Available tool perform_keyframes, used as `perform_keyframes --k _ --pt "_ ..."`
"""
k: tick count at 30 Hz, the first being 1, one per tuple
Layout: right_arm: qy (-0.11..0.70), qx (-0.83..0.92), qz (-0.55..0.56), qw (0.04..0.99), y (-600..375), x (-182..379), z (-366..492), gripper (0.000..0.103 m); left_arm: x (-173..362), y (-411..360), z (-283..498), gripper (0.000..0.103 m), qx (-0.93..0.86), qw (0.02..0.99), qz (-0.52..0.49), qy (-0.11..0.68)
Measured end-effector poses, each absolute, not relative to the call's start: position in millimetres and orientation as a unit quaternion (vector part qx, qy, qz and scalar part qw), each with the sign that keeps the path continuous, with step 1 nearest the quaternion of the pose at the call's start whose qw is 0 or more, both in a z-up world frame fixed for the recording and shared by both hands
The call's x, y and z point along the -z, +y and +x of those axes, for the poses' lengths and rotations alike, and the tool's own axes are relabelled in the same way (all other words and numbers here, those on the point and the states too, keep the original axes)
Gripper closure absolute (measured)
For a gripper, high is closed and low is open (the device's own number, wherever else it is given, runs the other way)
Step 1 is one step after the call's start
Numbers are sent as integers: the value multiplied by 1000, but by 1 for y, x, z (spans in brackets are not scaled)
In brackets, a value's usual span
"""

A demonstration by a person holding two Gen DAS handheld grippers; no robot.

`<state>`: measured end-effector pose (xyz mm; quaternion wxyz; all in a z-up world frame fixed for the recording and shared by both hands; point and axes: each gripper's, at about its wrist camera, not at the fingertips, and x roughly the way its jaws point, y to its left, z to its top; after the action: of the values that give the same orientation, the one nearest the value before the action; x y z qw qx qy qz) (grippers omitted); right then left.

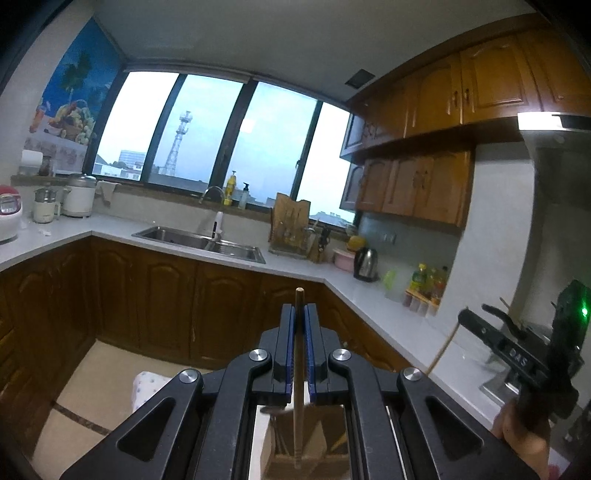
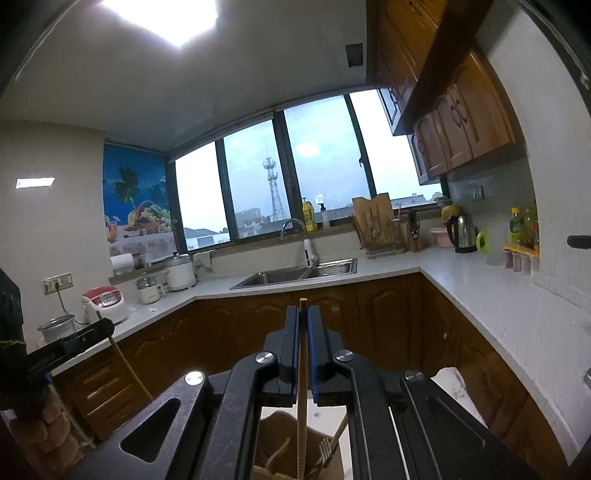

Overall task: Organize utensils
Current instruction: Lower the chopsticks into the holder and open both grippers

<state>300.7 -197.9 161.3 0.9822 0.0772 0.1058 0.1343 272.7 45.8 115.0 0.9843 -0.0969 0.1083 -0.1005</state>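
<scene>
The lower end of the wooden stick [image 1: 297, 369] clamped in the left gripper [image 1: 300, 314] drops behind the gripper's frame into a brown holder [image 1: 317, 443] that the bottom edge cuts off, so where it rests cannot be told. The same holds for the pale stick [image 2: 302, 387] in the right gripper [image 2: 303, 317], above a cardboard box [image 2: 273, 435] half hidden by the frame. The bottles [image 1: 430, 280] in the corner are too small to identify.

- A wide window with dark frames [image 1: 207, 136] is far ahead of the gripper.
- A shiny steel sink [image 1: 201, 240] sits below it, in a pale grey counter [image 1: 369, 291].
- Brown wooden cupboards [image 1: 480, 92] hang up high on the right.
- A bright square ceiling light [image 2: 162, 18] glows overhead.
</scene>
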Motion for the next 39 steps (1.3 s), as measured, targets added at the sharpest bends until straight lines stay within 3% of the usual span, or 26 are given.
perform_keyframes --k 25,39 --pt "173 -129 108 970 -204 -85 338 99 -34 27 360 99 67 970 -124 197" --pt "197 -128 109 966 -201 -63 340 99 -51 32 371 98 82 966 -131 206"
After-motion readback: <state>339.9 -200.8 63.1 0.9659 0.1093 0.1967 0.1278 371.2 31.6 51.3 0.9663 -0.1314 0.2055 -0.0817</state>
